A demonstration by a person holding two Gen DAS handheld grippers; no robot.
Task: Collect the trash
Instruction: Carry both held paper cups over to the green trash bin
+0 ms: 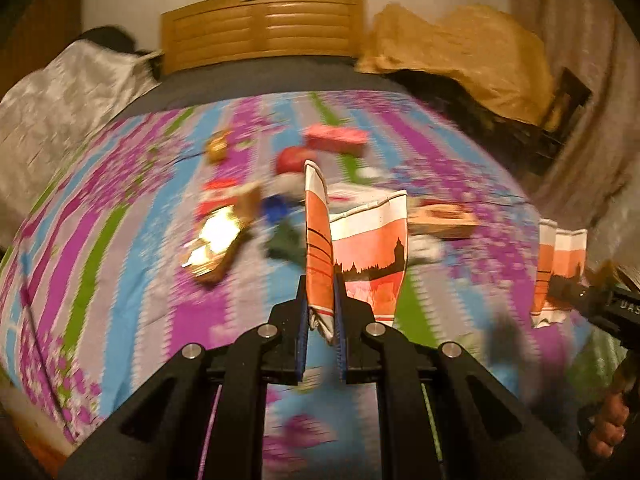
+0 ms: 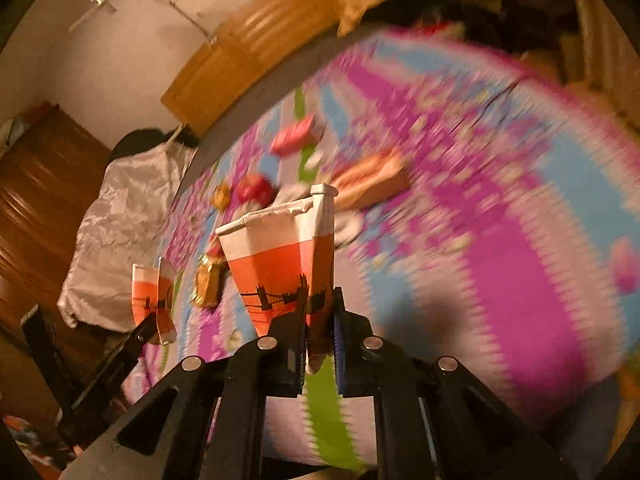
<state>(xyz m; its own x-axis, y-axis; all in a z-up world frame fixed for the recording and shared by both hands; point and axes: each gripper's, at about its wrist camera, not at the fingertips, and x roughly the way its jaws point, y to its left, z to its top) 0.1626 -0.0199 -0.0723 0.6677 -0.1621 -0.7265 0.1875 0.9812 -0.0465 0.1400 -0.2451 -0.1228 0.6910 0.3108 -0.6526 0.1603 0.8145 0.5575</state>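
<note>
Tongs (image 1: pixel 322 316) pinch crumpled orange-white paper bag (image 1: pixel 368 248).

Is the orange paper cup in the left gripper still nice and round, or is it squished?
Squished. The left gripper is shut on the orange paper cup, whose wall is creased flat and whose white rim is bent into corners.

Wrappers (image 1: pixel 218 240) and boxes (image 1: pixel 336 140) scattered mid-bedspread (image 1: pixel 120 200), likely trash; headboard (image 1: pixel 264 28) behind; paper cup (image 1: pixel 360 252) in front.
</note>
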